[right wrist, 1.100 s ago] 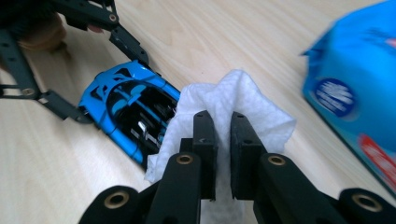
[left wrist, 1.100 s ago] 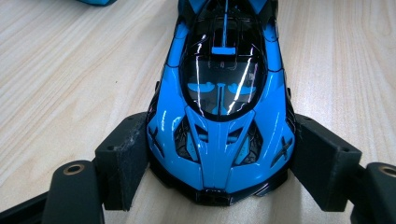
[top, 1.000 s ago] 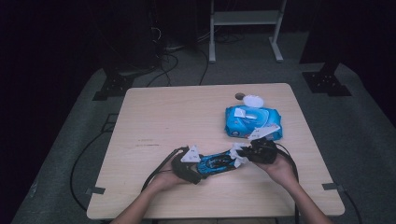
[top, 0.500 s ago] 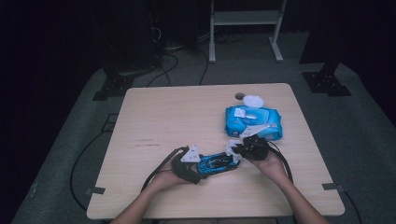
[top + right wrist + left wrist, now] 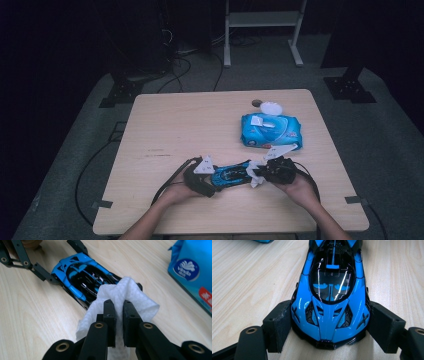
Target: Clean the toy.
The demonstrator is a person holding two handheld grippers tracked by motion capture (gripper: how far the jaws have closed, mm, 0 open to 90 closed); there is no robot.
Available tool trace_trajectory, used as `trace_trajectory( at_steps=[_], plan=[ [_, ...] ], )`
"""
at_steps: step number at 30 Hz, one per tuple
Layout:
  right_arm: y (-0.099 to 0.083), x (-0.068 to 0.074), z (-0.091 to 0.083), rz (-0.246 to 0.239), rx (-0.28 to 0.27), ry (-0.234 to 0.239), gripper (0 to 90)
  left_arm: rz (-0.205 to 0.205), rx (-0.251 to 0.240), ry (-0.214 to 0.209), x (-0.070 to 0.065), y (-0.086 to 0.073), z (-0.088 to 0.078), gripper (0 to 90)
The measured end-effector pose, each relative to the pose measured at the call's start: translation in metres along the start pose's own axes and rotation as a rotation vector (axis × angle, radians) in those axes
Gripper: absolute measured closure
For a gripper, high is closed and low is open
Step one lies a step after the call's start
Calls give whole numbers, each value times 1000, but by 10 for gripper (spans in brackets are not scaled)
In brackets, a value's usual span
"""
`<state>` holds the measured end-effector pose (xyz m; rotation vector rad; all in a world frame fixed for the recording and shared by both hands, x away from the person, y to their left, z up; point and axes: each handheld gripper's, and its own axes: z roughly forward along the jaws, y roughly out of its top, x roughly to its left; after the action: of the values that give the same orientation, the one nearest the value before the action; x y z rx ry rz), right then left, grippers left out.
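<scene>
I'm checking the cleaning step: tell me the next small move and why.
Probably drag the wipe forward along the toy car. The right gripper pinches the wipe, which rests on the car's rear, while the left gripper clamps its nose steady on the table.

The right claw [image 5: 119,315] pinches a white wipe [image 5: 125,296], which lies over one end of the blue toy car [image 5: 77,272] on the tabletop [image 5: 32,315]. The left claw [image 5: 50,265] grips the car's far end. A blue wipes pack [image 5: 192,272] sits at the right edge.
</scene>
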<state>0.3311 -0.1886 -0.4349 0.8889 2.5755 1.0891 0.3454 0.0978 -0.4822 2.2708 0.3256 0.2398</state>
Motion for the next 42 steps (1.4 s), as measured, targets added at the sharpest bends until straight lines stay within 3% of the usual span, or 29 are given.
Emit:
trace_trajectory(
  at_steps=[7,8,13,15,18,21,23,26,30,34,38,41,42],
  plan=[
    [18,0,22,-19,-12,23,827,-1,4,2,1,0,0,250],
    [19,-4,22,-4,-19,25,827,0,4,3,1,0,0,250],
    [15,-27,7,64,-64,-61,827,-1,2,4,1,0,0,250],
    [12,-33,1,104,-72,-19,827,-2,2,4,1,1,0,251],
    [12,-24,-6,61,-72,-42,827,-1,-1,-1,2,1,1,251],
    [11,-23,-2,61,-60,-60,828,7,-1,-2,2,1,1,251],
    [8,-26,6,84,-44,-27,827,10,-4,-1,2,1,1,251],
    [9,-20,15,55,-58,12,828,18,-5,-2,2,1,1,251],
    [15,-25,17,63,-72,-51,832,19,-5,-2,2,1,1,252],
    [15,-41,4,154,-164,-110,834,17,-7,0,2,1,1,252],
    [15,-41,-12,168,-212,-67,833,15,-7,-2,2,1,1,251],
    [17,-33,-16,152,-197,27,831,13,-4,-3,2,1,1,251],
    [18,-30,-15,150,-174,86,830,14,-3,-2,2,1,1,251]
  ],
)
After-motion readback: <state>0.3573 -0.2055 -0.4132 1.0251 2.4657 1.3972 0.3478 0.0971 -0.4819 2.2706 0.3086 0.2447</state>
